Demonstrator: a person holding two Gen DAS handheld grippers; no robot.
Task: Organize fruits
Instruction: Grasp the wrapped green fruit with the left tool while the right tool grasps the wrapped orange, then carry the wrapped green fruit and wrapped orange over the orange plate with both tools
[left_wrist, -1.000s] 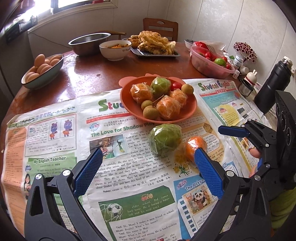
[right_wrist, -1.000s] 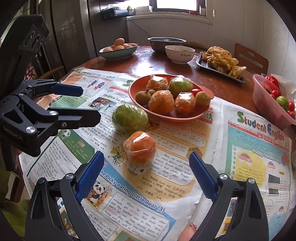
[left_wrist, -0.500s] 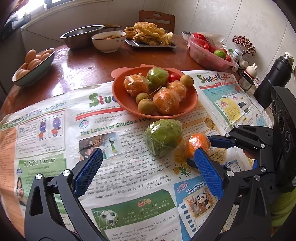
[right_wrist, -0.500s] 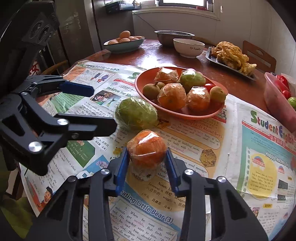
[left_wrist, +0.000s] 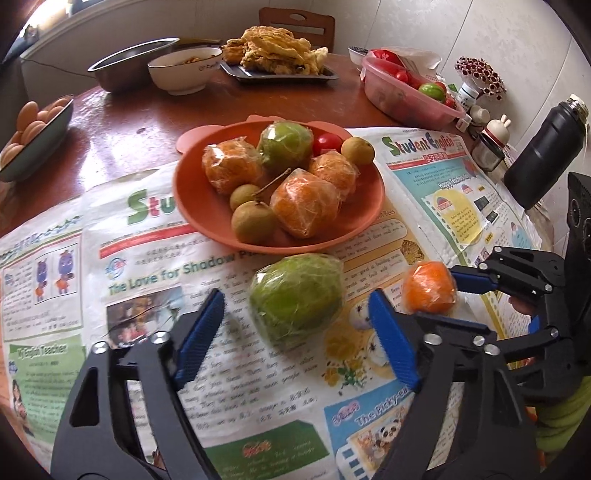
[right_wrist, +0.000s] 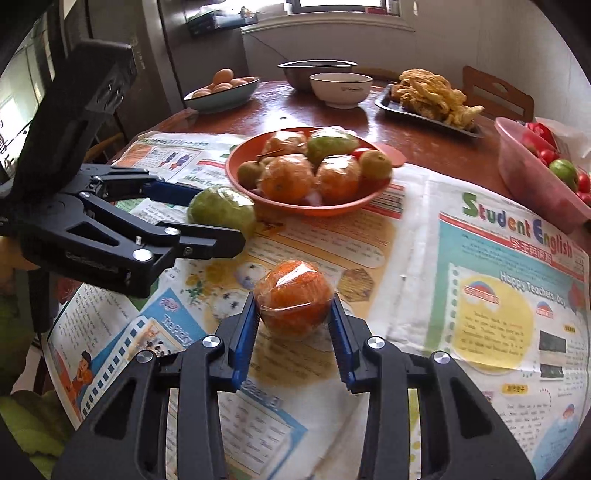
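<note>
The right gripper (right_wrist: 294, 328) was clamped on a plastic-wrapped orange (right_wrist: 293, 303), both blue pads pressed to its sides above the newspaper (right_wrist: 480, 295). The left gripper (left_wrist: 295, 328) was closing, its jaws flanking the wrapped green fruit (left_wrist: 295, 295), which lay on the paper; the pads stood clear of it. Just beyond, the orange plate (left_wrist: 365, 218) held more wrapped oranges, a green fruit and small brown fruits. Farther back sat a bowl of eggs (right_wrist: 221, 90).
</note>
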